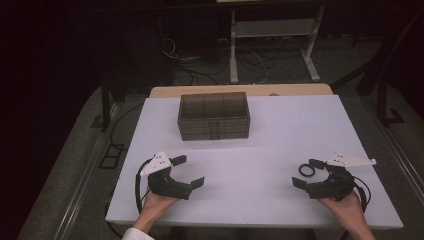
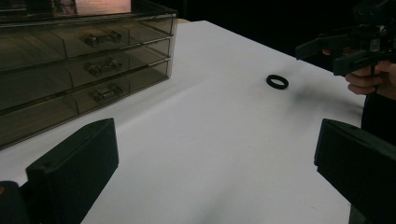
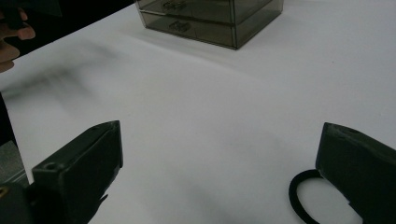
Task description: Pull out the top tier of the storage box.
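Both grippers spread on white table; dark room, cables on floor behind

No writing, label, brand, number or sign can be read anywhere: the smoky drawer box, the black ring and the white desk all show plain, unmarked surfaces.

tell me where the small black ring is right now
In the high view the small black ring lies flat on the white table, at its right side, just beside the open right gripper, far from the smoky plastic drawer box.
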The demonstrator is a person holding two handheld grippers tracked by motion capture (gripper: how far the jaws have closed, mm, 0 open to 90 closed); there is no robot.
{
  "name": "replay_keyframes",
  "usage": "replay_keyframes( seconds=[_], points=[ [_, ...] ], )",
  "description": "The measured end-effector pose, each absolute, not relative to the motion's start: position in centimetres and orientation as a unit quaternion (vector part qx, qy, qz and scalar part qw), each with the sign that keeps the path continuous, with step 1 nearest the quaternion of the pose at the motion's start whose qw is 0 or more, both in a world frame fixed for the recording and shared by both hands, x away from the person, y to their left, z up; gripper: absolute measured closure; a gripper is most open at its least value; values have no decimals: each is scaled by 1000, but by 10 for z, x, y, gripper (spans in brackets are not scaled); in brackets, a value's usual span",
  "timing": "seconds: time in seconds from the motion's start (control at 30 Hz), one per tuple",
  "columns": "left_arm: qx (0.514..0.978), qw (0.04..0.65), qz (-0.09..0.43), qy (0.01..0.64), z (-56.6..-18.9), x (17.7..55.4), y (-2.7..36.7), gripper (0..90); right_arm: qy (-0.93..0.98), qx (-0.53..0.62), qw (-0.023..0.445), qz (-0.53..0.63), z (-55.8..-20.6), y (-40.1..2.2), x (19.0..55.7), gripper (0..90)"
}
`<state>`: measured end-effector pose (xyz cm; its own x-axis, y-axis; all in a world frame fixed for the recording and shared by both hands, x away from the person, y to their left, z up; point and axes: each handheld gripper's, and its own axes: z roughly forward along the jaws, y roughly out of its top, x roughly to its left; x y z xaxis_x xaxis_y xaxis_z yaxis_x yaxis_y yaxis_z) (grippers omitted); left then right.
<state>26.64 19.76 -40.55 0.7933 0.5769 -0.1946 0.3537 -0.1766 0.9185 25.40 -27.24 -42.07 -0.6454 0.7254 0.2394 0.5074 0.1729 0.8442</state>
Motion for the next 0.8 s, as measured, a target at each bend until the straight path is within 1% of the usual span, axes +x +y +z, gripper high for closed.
replay_keyframes(
  seconds=[0.4, 0.8],
  points=[
    [765, 561, 102, 300, -405, 265, 195, 0, 757, 407, 108, 499, -420, -273, 252, 3],
    [765, 555, 108, 308, -406, 265, 195, 0, 758, 409, 107, 496, -422, -275, 251, 3]
  ],
)
